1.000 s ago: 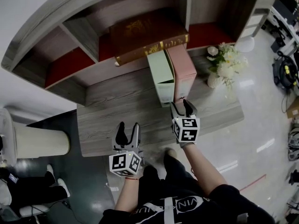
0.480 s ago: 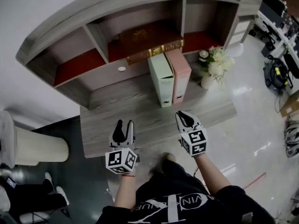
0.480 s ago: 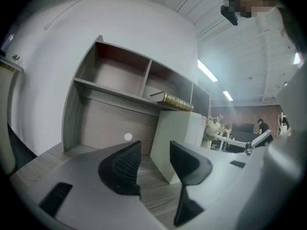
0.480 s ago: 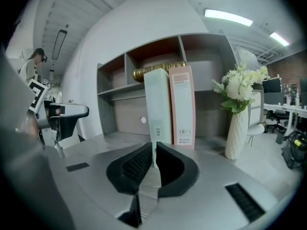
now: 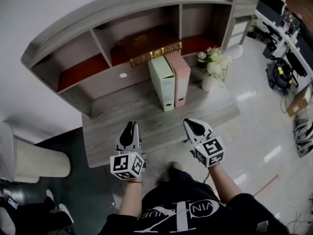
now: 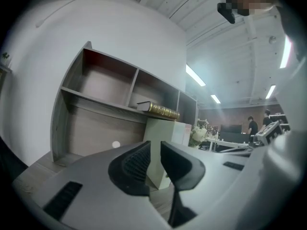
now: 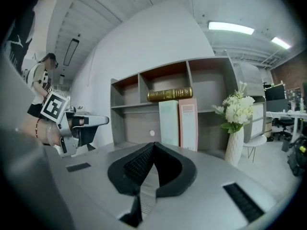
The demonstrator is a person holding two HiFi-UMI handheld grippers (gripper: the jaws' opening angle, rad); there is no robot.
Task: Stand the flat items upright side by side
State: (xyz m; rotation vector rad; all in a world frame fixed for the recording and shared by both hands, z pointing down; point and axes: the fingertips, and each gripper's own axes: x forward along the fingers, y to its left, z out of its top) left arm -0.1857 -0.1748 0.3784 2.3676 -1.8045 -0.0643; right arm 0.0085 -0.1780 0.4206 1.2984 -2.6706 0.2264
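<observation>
Ahead of both jaws, green binder (image 5: 161, 82) and pink binder (image 5: 178, 77) stand vertical, spines facing them; left gripper (image 5: 129, 125) is closing on nothing, right gripper (image 5: 193, 124) is pressed together, empty.

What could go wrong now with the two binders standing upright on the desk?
The green binder and pink binder stand with nothing bracing their outer sides, so a bump to the desk might tip them. If the pink one falls rightward, it could knock the flower vase beside it.

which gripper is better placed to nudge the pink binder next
Probably right: the right gripper, shut and empty, sits nearly straight in front of the pink binder, with bare desk between.
</observation>
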